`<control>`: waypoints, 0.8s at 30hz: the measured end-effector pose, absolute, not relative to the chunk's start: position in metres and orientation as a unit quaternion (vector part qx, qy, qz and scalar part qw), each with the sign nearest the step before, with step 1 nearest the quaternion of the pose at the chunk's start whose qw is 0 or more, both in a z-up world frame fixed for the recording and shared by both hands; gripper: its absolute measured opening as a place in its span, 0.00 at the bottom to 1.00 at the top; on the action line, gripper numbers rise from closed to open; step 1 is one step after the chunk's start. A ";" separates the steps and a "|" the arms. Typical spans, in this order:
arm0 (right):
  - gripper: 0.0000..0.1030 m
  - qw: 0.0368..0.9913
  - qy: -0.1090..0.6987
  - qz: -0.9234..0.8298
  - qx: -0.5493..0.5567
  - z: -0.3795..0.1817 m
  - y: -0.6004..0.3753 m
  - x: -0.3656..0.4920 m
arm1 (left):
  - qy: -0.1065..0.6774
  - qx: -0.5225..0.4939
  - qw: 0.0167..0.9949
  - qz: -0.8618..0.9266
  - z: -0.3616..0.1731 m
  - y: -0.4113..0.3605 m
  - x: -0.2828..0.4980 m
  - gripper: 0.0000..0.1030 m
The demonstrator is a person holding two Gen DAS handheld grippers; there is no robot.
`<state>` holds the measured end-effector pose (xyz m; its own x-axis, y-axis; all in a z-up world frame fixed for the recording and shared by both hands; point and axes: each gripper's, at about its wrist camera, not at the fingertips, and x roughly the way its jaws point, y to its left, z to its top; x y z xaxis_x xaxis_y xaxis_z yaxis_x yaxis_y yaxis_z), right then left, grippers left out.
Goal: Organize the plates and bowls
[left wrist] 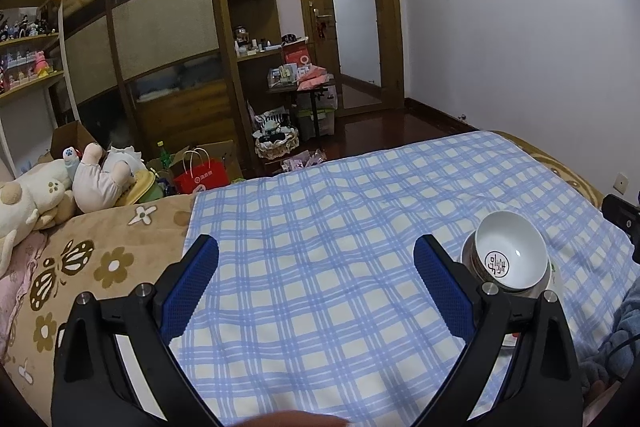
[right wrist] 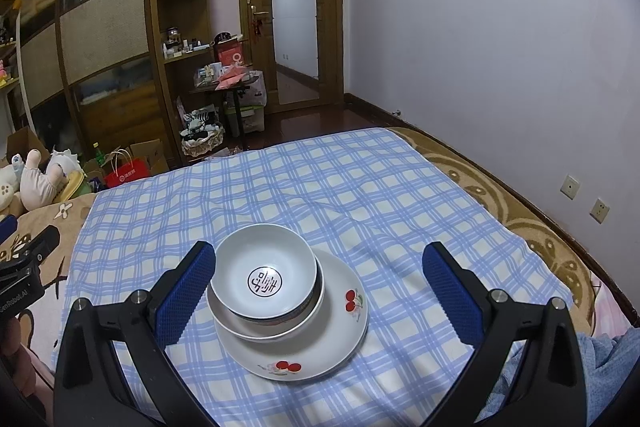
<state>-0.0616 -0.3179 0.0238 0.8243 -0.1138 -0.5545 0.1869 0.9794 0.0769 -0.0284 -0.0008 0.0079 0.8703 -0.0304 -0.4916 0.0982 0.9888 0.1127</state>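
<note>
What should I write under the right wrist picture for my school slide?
Open right gripper over a white bowl stacked on a cherry plate, on a blue checked cloth.

Dim, cool indoor light in both views, brightest on the frosted door panel and the pale wall. Soft, faint shadows under the stacked bowl and in the folds of the checked cloth; a small glint inside the bowl in the left view. Heavy fisheye bending at the edges, black corners, slight softness and grain in the far shelves.
</note>
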 end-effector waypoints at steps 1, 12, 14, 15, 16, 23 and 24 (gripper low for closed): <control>1.00 0.953 0.286 -0.079 0.064 0.024 -0.318 -0.062 | 0.252 0.069 0.965 -0.033 0.008 -0.001 -0.028 0.94; 1.00 0.953 0.286 -0.079 0.063 0.024 -0.318 -0.061 | 0.257 0.072 0.963 -0.037 0.006 -0.002 -0.028 0.94; 1.00 0.953 0.286 -0.079 0.063 0.024 -0.318 -0.061 | 0.257 0.074 0.963 -0.037 0.006 -0.003 -0.028 0.94; 1.00 0.953 0.286 -0.079 0.063 0.024 -0.318 -0.061 | 0.256 0.076 0.963 -0.037 0.006 -0.003 -0.028 0.94; 1.00 0.953 0.286 -0.079 0.063 0.024 -0.318 -0.061 | 0.256 0.078 0.963 -0.038 0.006 -0.003 -0.029 0.94; 1.00 0.952 0.287 -0.079 0.065 0.023 -0.319 -0.062 | 0.259 0.082 0.962 -0.038 0.004 -0.004 -0.029 0.94; 1.00 0.952 0.288 -0.079 0.064 0.024 -0.319 -0.061 | 0.259 0.083 0.962 -0.039 0.004 -0.004 -0.029 0.94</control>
<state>-0.0611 -0.3188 0.0239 0.8221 -0.1146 -0.5577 0.1879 0.9793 0.0758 -0.0289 -0.0044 0.0042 0.8628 -0.0321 -0.5045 0.1179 0.9832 0.1391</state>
